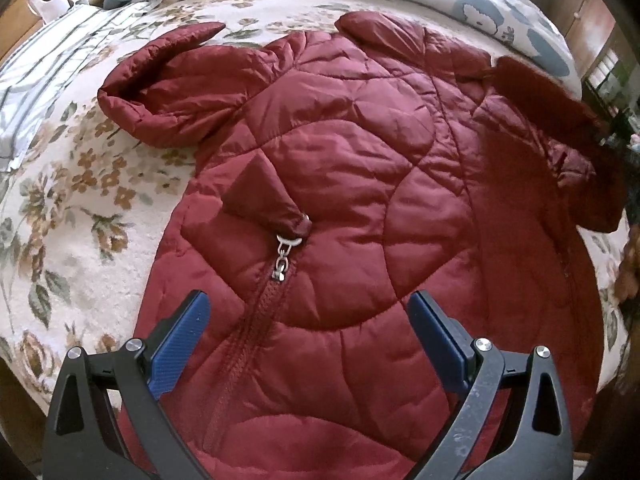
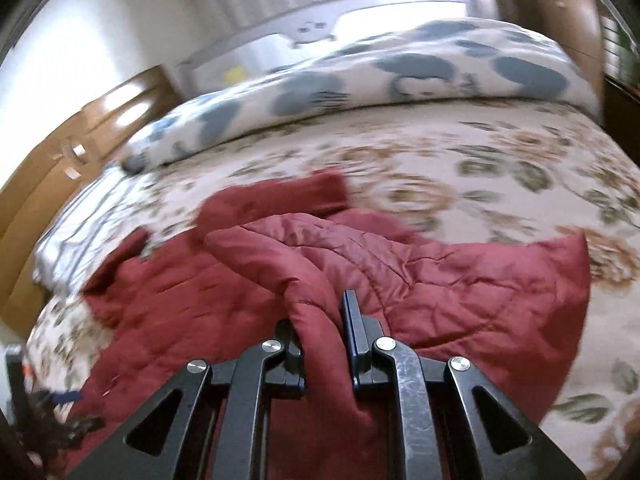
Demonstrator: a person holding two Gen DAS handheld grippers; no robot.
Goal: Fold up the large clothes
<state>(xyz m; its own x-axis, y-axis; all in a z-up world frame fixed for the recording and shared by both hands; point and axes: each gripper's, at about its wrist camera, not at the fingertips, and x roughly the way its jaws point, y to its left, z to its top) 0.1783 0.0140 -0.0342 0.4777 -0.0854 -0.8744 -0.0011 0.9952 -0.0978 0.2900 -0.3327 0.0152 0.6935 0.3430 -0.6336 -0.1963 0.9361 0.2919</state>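
left jaws wide over red jacket [image 1: 340, 184], right jaws pinching it

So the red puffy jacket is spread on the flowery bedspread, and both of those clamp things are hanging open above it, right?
Not quite. Only the left gripper hangs open above the red jacket on the flowery bedspread. The right wrist view shows the right gripper shut on a fold of the jacket.
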